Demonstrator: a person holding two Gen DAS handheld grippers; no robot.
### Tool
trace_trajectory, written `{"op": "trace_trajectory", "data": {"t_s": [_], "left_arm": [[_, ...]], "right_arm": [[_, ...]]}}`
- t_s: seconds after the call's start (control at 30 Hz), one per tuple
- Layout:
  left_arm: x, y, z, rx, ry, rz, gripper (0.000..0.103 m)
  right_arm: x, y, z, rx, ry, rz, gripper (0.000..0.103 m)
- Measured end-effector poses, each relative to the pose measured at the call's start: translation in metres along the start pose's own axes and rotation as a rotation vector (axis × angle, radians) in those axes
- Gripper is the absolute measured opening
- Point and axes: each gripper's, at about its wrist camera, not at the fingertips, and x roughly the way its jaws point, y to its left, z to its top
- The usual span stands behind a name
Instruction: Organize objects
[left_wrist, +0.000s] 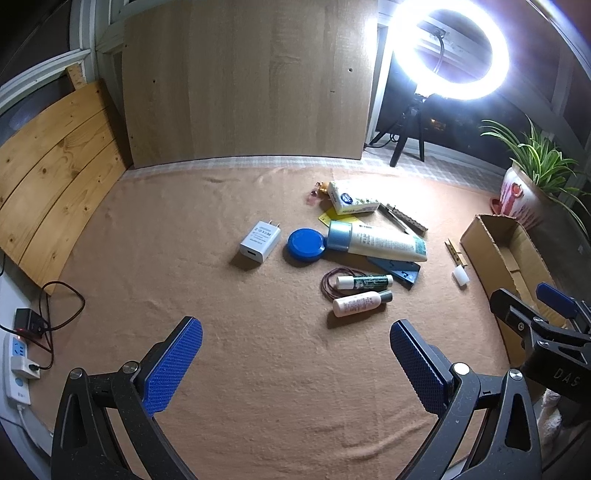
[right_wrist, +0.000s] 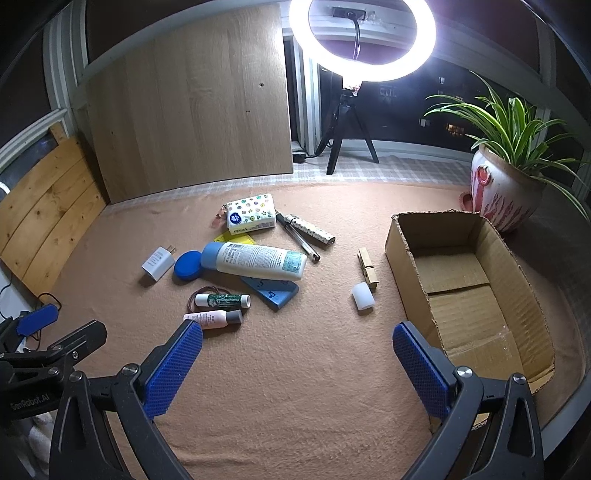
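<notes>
Both tools gape empty, clutter ahead – lotion tube (right_wrist: 258, 260), clothespin (right_wrist: 368, 267) beside cardboard box (right_wrist: 402, 254)

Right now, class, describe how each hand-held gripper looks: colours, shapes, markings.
The left hand-held gripper has black metal arms with silver bolts and two flat blue pads with a fine dotted texture. The right hand-held gripper matches it. White lettering marks each black body, as the other's camera shows.
</notes>
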Motion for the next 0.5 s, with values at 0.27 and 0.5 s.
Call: {"op": "trace_trajectory", "data": {"t_s": [0.27, 0.5], "left_arm": [[0.0015, -0.0013, 0.0003, 0.001, 0.003, -0.004, 0.103], [0.0038, -0.0019, 0.0, 0.001, 0.006, -0.007, 0.103]], "right_arm": [[0.0009, 0.0009, -0.0002, 0.0, 0.001, -0.005, 0.102], [0.0033, 0.0007, 0.0002, 0.004, 0.007, -0.007, 0.102]]}}
